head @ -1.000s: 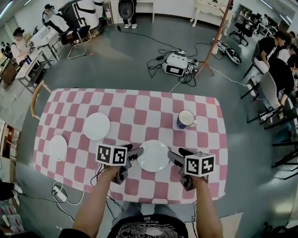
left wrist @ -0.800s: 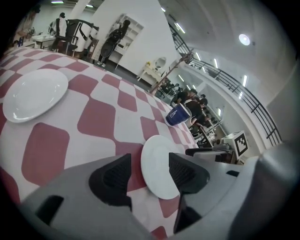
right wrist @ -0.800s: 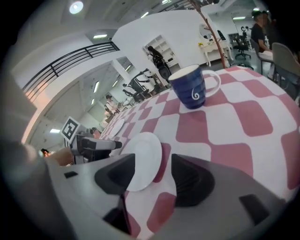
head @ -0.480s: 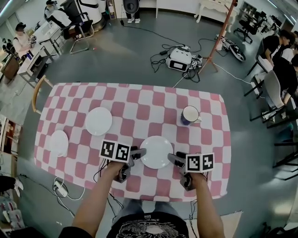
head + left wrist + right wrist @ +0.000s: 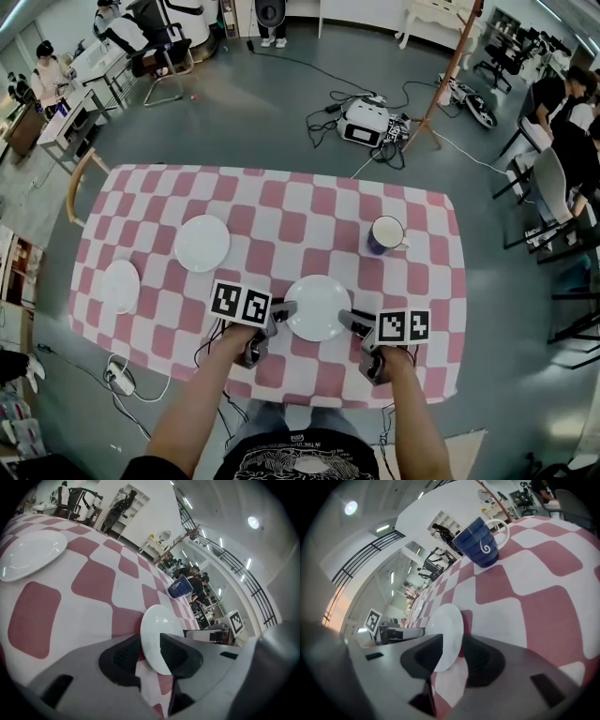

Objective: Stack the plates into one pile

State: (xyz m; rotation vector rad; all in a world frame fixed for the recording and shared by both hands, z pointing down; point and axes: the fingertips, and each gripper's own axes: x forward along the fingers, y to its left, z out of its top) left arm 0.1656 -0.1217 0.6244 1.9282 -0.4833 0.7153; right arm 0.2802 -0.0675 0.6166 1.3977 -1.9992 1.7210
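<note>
Now my jaws have just closed on the nearest plate (image 5: 319,307), left gripper (image 5: 280,308) clamping its left rim, right gripper (image 5: 346,322) opposite, the next plate (image 5: 202,243) lying further left.

Mug (image 5: 385,234) stands behind and right of near plate (image 5: 319,307).

Bright, even indoor light from overhead. A ceiling lamp (image 5: 253,522) blooms as a glare spot high above the table (image 5: 281,202). Shadows on the table are soft and short. Faint sheen on the plate (image 5: 319,307) at the table's near edge. Strong fisheye bending at the edges; both gripper views are vignetted black, with the nearest foreground soft.
</note>
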